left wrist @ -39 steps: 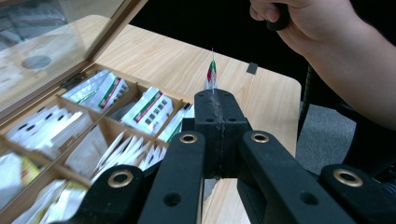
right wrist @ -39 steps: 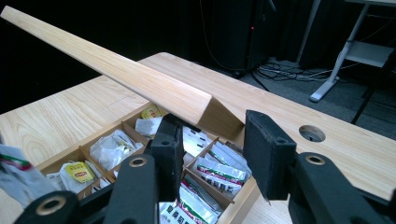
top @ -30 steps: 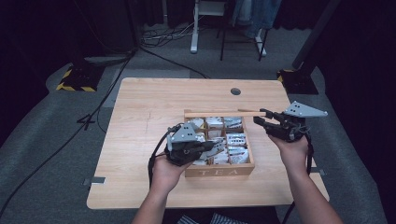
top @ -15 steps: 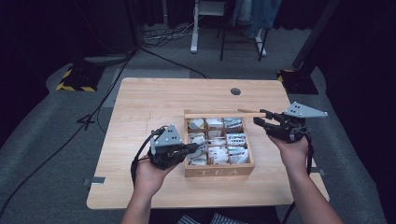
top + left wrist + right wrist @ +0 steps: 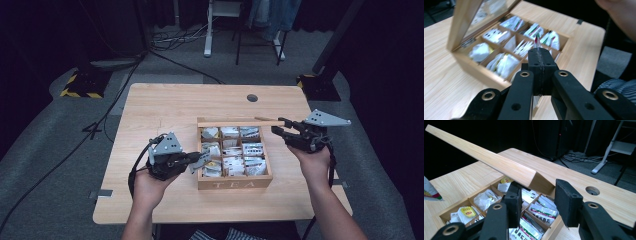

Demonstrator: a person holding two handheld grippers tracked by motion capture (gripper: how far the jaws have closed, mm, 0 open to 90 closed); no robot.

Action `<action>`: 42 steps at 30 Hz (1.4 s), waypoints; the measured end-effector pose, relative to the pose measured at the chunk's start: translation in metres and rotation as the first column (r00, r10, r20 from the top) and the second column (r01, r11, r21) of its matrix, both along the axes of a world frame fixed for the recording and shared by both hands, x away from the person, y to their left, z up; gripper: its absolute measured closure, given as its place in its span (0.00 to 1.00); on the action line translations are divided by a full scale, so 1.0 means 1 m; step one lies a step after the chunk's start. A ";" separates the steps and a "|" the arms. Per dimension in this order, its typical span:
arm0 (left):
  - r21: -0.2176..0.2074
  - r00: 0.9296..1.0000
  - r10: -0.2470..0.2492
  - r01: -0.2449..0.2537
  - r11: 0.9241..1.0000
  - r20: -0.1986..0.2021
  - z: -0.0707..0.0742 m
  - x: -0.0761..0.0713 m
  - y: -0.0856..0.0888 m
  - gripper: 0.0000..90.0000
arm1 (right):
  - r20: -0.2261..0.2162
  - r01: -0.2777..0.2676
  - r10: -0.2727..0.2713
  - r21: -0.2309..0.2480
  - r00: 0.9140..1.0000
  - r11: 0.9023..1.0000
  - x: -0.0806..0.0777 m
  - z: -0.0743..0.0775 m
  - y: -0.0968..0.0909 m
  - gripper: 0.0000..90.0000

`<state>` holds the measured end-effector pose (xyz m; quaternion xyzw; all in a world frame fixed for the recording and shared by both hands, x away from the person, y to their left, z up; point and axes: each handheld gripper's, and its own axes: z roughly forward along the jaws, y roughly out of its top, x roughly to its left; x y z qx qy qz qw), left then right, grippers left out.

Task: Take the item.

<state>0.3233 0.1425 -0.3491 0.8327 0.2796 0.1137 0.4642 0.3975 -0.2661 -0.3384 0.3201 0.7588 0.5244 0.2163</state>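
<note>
Left gripper (image 5: 196, 162) clamped on tea bag (image 5: 203, 160), held just left of tea box (image 5: 235, 181), above table (image 5: 165, 110) | tea bag edge-on between pads (image 5: 537, 40) | Right gripper (image 5: 278, 126) jaws parted astride corner of raised lid (image 5: 235, 122), grip uncertain | Lid (image 5: 486, 157) upright over compartments

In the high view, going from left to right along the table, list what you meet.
Left tool gripping a tea bag → wooden tea box → right tool at the raised lid.
</note>
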 end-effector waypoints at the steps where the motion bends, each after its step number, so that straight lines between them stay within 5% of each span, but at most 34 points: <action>1: 0.023 1.000 0.023 -0.023 0.999 0.000 0.000 0.001 0.004 0.99 | 0.000 0.000 0.000 0.000 1.000 1.000 0.000 0.000 0.000 0.64; 12: 0.032 0.996 0.088 -0.087 0.996 -0.029 -0.006 0.006 0.025 0.99 | 0.000 -0.001 0.001 -0.001 1.000 1.000 0.000 0.000 0.000 0.64; 20: 0.067 0.987 0.156 -0.153 0.986 -0.046 -0.015 0.013 0.038 0.99 | 0.001 -0.002 0.002 -0.002 1.000 1.000 0.000 0.000 0.000 0.64; 37: 0.128 0.952 0.290 -0.278 0.952 -0.094 -0.039 0.029 0.058 0.99 | 0.002 -0.003 0.003 -0.003 1.000 1.000 0.000 0.000 0.000 0.64; 42: 0.144 0.937 0.331 -0.314 0.939 -0.113 -0.050 0.035 0.062 0.99 | 0.002 -0.004 0.004 -0.003 1.000 1.000 0.000 -0.001 -0.001 0.64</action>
